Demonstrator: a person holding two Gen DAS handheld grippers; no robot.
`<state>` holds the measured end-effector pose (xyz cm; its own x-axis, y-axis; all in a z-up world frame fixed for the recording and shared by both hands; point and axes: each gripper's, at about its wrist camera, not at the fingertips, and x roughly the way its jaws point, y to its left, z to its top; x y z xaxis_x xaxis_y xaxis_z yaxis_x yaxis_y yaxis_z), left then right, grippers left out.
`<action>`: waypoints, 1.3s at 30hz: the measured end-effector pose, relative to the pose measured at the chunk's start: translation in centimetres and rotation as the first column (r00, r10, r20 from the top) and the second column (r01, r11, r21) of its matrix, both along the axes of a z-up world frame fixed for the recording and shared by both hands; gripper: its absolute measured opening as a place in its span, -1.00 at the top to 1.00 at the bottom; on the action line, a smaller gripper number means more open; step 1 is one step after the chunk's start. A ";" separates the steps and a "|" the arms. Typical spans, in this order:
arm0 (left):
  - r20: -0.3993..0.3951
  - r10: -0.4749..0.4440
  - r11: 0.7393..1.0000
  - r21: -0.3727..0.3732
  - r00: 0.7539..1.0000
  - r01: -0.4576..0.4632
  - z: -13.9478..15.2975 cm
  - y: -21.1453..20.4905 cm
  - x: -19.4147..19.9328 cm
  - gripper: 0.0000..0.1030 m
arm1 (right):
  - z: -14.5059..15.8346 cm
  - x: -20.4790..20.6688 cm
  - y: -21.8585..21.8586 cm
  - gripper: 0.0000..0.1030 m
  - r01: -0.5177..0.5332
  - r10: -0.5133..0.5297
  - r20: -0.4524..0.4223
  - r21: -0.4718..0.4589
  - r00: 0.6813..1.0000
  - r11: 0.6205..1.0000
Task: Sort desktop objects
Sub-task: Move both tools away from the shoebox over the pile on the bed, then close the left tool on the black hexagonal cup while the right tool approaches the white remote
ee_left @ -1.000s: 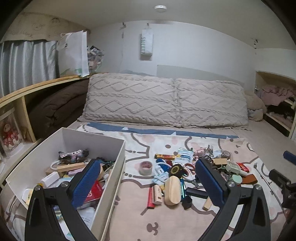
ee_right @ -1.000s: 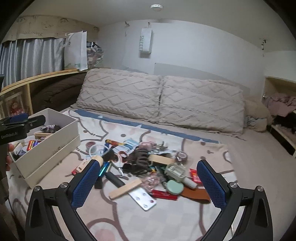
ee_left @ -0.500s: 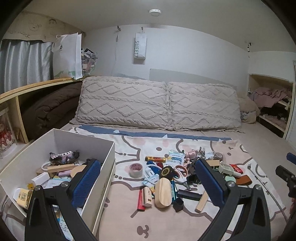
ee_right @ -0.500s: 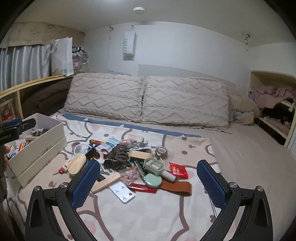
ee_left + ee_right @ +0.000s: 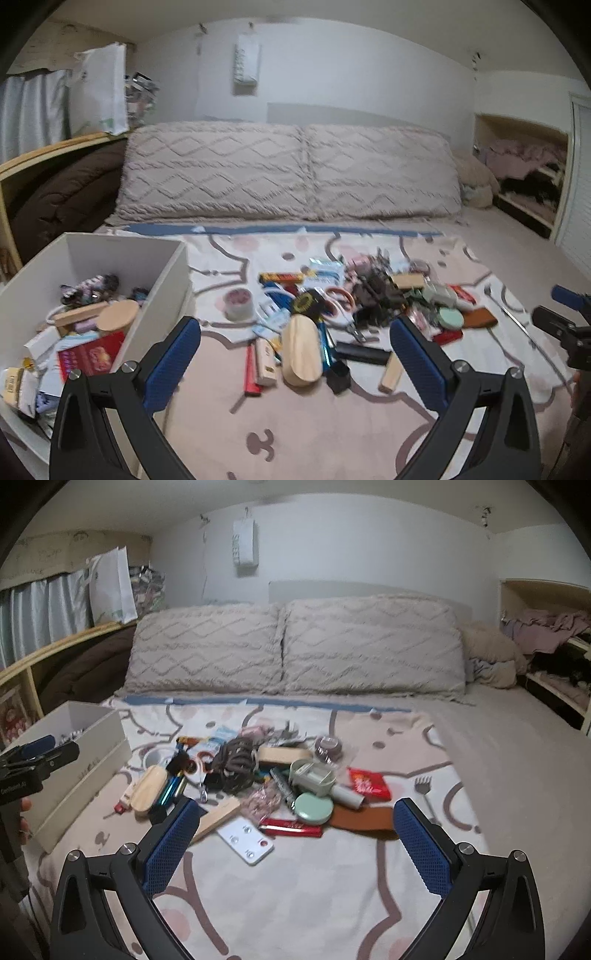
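A heap of small desktop objects is found on a patterned blanket spread over the bed. The white box is taken as the landmark; it stands on the blanket to the left of the heap, and it is already partly filled with a red card, a wooden disc and other small items.

The left gripper is held above the blanket just right of the box, its blue-padded fingers spread wide and nothing between them. Its left finger overlaps the box's near right wall in the left wrist view. Directly beyond it, right of the box, a wooden oval case is seen lying flat, with a red stick beside it on the box side and a roll of tape nearer the box's far corner.

The right gripper is held well right of the box, at the near edge of the heap, fingers likewise wide apart and empty. Ahead of it a white remote, a green round tin, a brown leather strap and a red packet are observed, all well apart from the box.
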<state>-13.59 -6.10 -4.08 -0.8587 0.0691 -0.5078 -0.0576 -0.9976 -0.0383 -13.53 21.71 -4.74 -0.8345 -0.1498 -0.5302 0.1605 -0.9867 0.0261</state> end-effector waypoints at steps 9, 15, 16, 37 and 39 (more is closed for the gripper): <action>0.092 -0.042 0.999 -0.027 0.995 0.045 -2.9 1.7 -1.1 -1.00 | -3.8 -2.0 -2.4 -1.00 -0.058 0.056 0.114 0.020 0.992 0.998; 0.149 -0.072 0.997 -0.027 0.986 0.077 -4.7 2.8 -1.7 -1.00 | -6.3 -3.1 -3.7 -1.00 -0.095 0.082 0.180 0.065 0.980 0.993; 0.160 -0.076 0.996 -0.023 0.984 0.081 -5.0 3.0 -1.9 -1.00 | -6.6 -3.2 -3.9 -1.00 -0.100 0.083 0.188 0.081 0.979 0.992; 0.337 -0.055 0.996 -0.044 0.940 0.075 -10.7 3.8 -4.0 -1.00 | -12.1 -7.0 -5.0 -1.00 -0.167 0.124 0.377 0.084 0.918 0.982; 0.348 -0.053 0.997 -0.042 0.936 0.072 -10.9 3.7 -4.2 -1.00 | -12.2 -7.1 -5.0 -1.00 -0.168 0.124 0.382 0.082 0.916 0.982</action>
<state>-17.76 -2.41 -15.01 -0.6240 0.0821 -0.7771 -0.1128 -0.9935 -0.0144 -20.62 16.68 -16.95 -0.5452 -0.1768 -0.8195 0.3030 -0.9530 0.0041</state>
